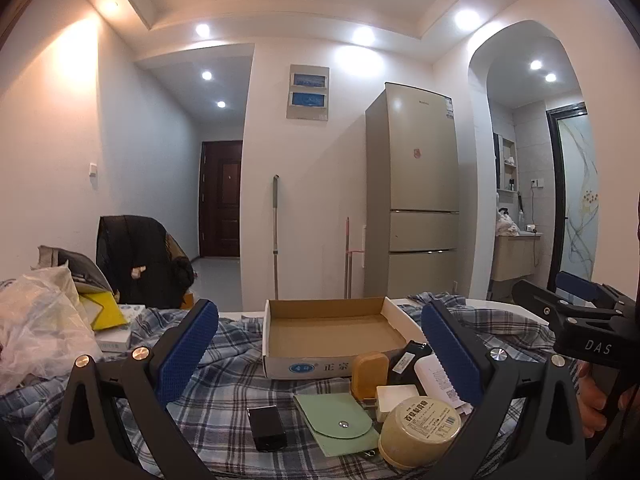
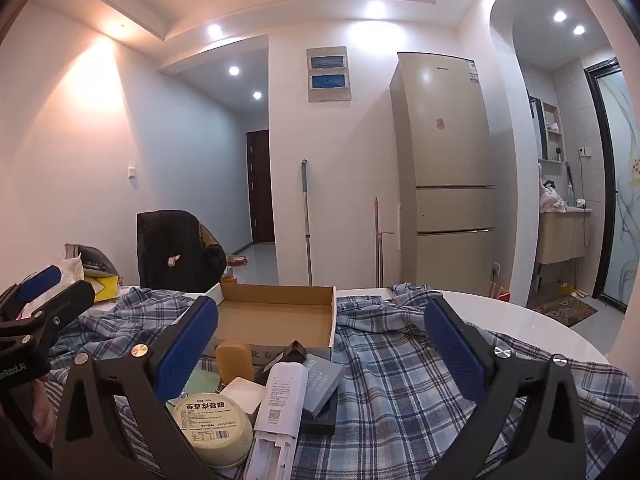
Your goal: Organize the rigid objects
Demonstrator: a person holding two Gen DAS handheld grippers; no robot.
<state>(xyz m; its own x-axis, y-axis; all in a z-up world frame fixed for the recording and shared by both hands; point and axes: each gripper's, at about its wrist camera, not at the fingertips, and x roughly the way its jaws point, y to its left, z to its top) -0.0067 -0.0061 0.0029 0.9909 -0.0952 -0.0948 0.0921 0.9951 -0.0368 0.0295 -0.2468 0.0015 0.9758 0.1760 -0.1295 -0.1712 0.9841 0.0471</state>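
Item: tabletop lot awaiting sorting, nothing yet in the box. Cardboard box (image 1: 334, 330), shallow, open-topped, empty, centre of the left wrist view on the plaid cloth (image 1: 224, 392); same box sits centre-left in the right wrist view. Loose pieces clustered just in front of the box, lower centre of both frames: round tin (image 1: 418, 428) with printed label, lower right of centre; white slim device (image 2: 282, 400), lying lengthwise beside the tin; white block (image 1: 396, 396) behind the tin; tan rounded case (image 1: 370, 372) touching the box front; green snap pouch (image 1: 340, 424); small black box (image 1: 267, 428), apart to the left of the pouch; grey flat box (image 2: 322, 382) under the white device. Left gripper (image 1: 318, 356): jaws spread full wide, nothing between the pads, level over the cluster. Right gripper (image 2: 320, 354): likewise spread full wide and empty, tipped slightly down; its body also shows at the right edge of the left view. Step judged: opening stage, choosing a first piece. Next move likely calls for lowering one gripper over a piece at the edge of the cluster, the tin or black box being least hemmed in, closing squarely, then lifting it clear into the box.
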